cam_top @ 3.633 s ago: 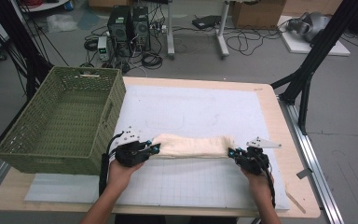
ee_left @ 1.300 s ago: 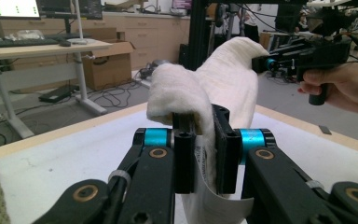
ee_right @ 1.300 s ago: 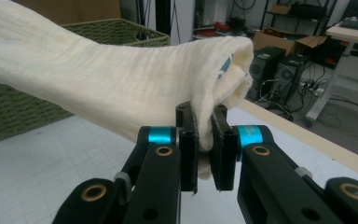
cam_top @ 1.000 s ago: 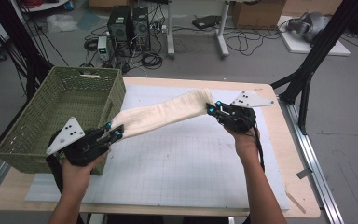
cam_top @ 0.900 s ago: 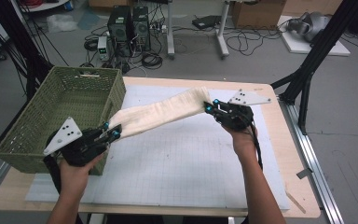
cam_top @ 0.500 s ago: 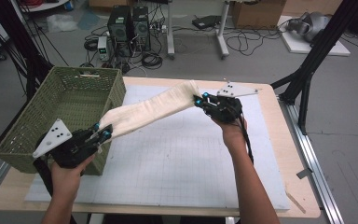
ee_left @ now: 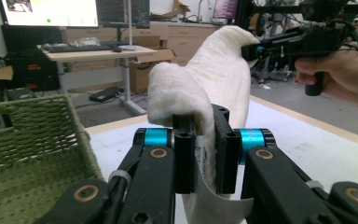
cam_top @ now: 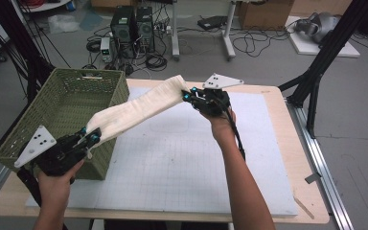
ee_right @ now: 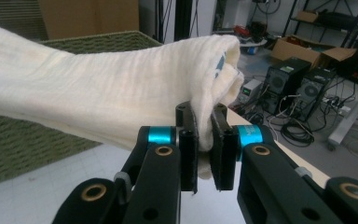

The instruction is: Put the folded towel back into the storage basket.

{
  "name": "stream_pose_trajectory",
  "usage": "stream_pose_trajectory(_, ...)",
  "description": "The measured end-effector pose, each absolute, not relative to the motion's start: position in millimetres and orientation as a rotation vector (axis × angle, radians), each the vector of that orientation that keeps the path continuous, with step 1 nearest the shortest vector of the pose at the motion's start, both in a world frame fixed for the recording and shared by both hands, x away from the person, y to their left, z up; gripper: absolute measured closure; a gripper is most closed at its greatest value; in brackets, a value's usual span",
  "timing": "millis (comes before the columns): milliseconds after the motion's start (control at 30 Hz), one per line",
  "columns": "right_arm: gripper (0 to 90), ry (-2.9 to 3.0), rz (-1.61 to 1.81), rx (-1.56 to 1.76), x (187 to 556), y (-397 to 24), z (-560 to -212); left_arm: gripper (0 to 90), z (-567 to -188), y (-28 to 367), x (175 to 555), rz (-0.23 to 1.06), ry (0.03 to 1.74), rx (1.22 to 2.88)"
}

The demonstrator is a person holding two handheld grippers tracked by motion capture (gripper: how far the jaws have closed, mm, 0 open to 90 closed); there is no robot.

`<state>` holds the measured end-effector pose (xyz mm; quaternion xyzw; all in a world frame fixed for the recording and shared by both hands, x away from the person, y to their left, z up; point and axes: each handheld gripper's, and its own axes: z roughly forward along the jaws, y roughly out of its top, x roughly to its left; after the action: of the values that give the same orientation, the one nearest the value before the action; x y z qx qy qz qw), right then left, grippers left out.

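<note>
High view: cloth [cam_top: 139,108], cream, soft ribbed weave, folded into a long band; held clear of the table [cam_top: 287,110] between two grippers, sagging slightly, its lower end over the near corner of the basket [cam_top: 62,103]; left gripper [cam_top: 87,139], black with blue rings and a grey three-cornered plate, clamped on the lower end; right gripper [cam_top: 188,96], same make, clamped on the raised end above the table's far half; basket olive green, woven, rectangular, open-topped, standing on the table's left side; table pale wood at the edges, covered by a white mat [cam_top: 182,163] ruled in a fine grid; no legible writing.

Left gripper view: left gripper [ee_left: 206,154], jaws closed on the cloth [ee_left: 214,79]; cloth end bunched and rounded above the jaws, a thin white tab hanging below them with small print too fine to read; basket [ee_left: 32,154] at left, thick twisted weave; right gripper [ee_left: 265,46] farther off, black, in a hand [ee_left: 340,74], pinching the cloth's far tip; monitor [ee_left: 51,11] lit in the background, text unreadable.

Right gripper view: right gripper [ee_right: 204,149], jaws closed on the cloth [ee_right: 98,98]; folded layers showing at the pinched end, a blue mark among the folds, not readable; basket [ee_right: 98,42] behind and below the cloth; computer towers [ee_right: 291,86], black, on the floor beyond.
</note>
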<state>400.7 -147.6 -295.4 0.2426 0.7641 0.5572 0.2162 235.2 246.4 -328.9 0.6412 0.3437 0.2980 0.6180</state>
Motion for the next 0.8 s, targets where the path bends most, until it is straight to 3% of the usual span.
stream_pose_trajectory(800,83.5,2.158,1.564,0.628,441,-64,-285,81.4,-325,286,218,0.795,0.87,1.42)
